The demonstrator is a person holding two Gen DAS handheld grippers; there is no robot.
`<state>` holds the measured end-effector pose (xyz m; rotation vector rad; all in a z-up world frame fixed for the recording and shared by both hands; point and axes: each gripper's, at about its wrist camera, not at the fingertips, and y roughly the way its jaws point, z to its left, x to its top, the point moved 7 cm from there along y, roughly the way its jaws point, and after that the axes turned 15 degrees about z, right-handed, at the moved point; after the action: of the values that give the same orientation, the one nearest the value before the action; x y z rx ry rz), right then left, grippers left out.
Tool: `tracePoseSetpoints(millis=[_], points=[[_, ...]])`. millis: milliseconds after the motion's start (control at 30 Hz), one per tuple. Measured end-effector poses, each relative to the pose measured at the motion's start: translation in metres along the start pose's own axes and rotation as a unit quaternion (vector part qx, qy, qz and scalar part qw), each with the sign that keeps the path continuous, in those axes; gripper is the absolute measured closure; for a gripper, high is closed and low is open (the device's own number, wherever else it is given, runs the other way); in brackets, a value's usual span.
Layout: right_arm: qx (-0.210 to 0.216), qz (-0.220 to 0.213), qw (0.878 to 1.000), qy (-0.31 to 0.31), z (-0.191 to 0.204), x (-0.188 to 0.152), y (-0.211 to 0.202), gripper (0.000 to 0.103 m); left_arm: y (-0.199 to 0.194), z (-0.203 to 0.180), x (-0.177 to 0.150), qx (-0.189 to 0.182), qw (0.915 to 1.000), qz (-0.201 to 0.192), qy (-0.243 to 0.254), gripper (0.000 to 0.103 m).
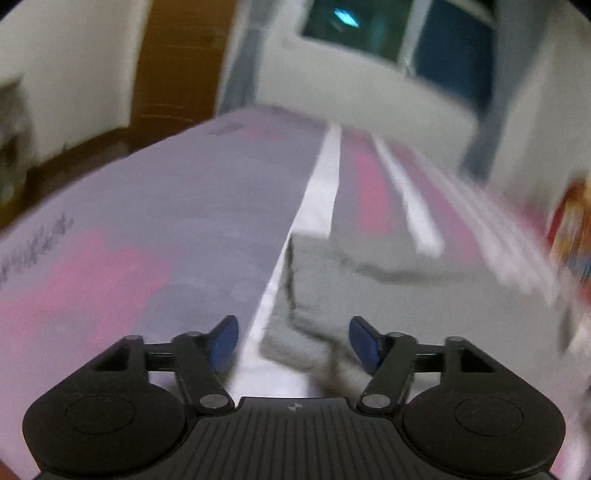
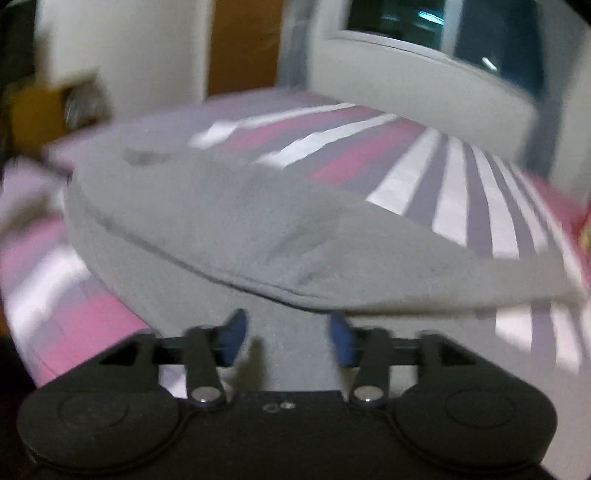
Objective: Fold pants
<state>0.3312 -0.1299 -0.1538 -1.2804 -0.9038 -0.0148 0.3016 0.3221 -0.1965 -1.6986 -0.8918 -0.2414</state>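
Grey pants (image 2: 236, 225) lie on a bed with a pink, grey and white striped sheet (image 2: 454, 192). In the right wrist view they spread across the middle, one layer folded over another, with an edge running toward the right. My right gripper (image 2: 288, 336) is open just above the near part of the pants, holding nothing. In the left wrist view the pants (image 1: 388, 288) lie ahead and to the right, with a corner near the gripper. My left gripper (image 1: 291, 339) is open and empty above that corner. Both views are blurred.
A white wall with a dark window (image 2: 443, 22) stands behind the bed. A brown wooden door (image 1: 177, 62) is at the back left. A colourful red object (image 1: 572, 229) sits at the bed's right edge. The sheet (image 1: 129, 229) stretches to the left.
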Motion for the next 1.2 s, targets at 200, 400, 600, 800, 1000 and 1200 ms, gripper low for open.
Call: tracePoseSetpoints(millis=[200, 400, 600, 800, 1000, 1200], points=[[0.08, -0.006, 0.986, 0.147, -0.029, -0.004, 0.003, 0.057, 0.026, -0.001, -0.014, -0.149, 0.9777, 0.042, -0.142, 0.058], [0.114, 0.0, 0.967, 0.226, -0.039, -0.01, 0.029, 0.057, 0.053, 0.008, -0.015, -0.196, 0.9597, 0.053, -0.194, 0.062], [0.134, 0.017, 0.951, 0.277, -0.05, -0.016, 0.048, 0.057, 0.09, -0.005, -0.024, -0.183, 0.961, 0.081, -0.191, 0.064], [0.193, 0.021, 0.908, 0.372, -0.073, -0.018, 0.069, 0.058, 0.105, -0.014, -0.018, -0.177, 0.9615, 0.085, -0.192, 0.062], [0.206, 0.011, 0.902, 0.379, -0.074, -0.014, 0.069, 0.098, 0.093, -0.014, -0.014, -0.174, 0.9601, 0.067, -0.209, 0.085], [0.193, -0.075, 0.931, 0.3, -0.045, -0.01, -0.009, 0.099, 0.046, -0.021, 0.001, -0.189, 0.9678, 0.036, -0.163, 0.088]])
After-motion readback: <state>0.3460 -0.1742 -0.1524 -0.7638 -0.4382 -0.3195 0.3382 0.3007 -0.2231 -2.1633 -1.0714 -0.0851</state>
